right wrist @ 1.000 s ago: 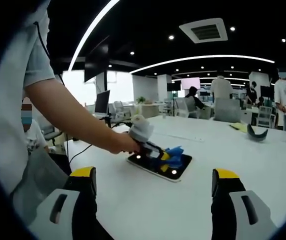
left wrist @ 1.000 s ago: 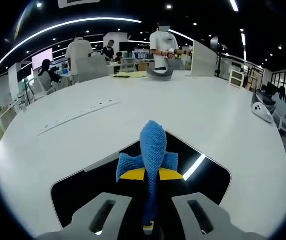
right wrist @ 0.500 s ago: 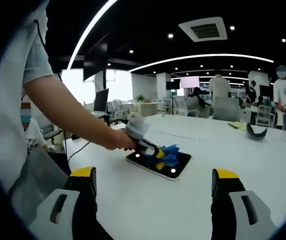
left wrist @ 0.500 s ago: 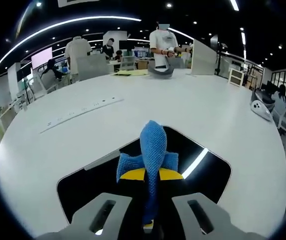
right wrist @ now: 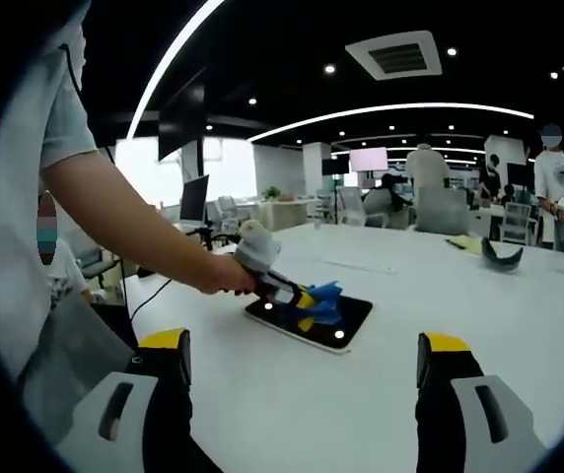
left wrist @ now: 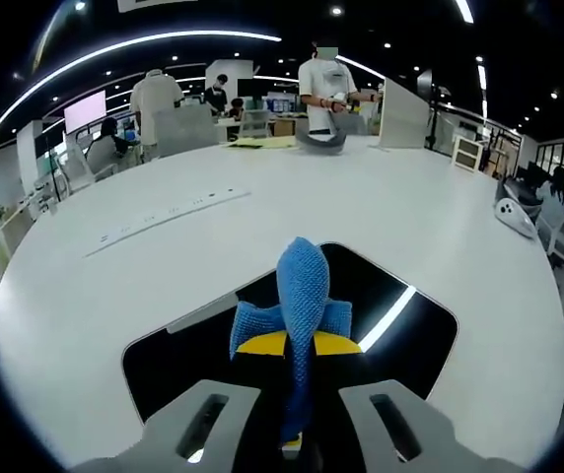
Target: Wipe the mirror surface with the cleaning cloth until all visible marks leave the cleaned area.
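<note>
— Where's the cloth?
— The blue cleaning cloth is pinched between the jaws of the left gripper, its bunched end pressed on the dark mirror, which lies flat on the white table.
— And from the other side?
— In the right gripper view, a hand holds the left gripper over the mirror; the cloth seems to touch the glass.
— The right gripper?
— Jaws wide apart, holding nothing, above the table.
</note>
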Demonstrator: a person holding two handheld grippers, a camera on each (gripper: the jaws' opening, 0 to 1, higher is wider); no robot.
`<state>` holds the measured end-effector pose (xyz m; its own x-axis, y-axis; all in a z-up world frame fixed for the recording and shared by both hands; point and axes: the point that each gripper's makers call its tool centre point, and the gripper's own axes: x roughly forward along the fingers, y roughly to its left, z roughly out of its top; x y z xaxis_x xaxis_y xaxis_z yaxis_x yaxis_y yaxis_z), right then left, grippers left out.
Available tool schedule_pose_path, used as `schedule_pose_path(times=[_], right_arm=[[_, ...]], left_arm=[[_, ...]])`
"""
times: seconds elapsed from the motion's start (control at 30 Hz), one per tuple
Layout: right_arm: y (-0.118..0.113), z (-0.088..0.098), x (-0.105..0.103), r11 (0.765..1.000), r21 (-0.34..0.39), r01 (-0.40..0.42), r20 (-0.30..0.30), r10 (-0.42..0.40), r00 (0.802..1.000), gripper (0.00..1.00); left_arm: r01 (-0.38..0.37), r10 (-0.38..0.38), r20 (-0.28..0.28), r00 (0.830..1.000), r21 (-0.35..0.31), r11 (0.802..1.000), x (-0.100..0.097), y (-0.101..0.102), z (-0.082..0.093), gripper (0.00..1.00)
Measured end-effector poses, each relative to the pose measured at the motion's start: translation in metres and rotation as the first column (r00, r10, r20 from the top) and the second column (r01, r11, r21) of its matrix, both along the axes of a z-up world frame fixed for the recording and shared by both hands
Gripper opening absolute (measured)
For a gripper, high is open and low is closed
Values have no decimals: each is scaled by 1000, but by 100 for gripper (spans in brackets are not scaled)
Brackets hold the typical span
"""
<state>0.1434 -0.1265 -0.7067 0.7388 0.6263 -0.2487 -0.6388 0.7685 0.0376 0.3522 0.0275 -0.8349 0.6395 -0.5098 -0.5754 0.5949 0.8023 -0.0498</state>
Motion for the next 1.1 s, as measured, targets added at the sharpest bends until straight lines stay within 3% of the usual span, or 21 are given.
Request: schedule_pose_path(times=[1.1], right_arm=[[0, -2, 0, 1000, 13, 4, -22, -4, 1000, 92]], left_arm=[[-2, 2, 11, 1000, 14, 1000, -7, 26, 0, 5]])
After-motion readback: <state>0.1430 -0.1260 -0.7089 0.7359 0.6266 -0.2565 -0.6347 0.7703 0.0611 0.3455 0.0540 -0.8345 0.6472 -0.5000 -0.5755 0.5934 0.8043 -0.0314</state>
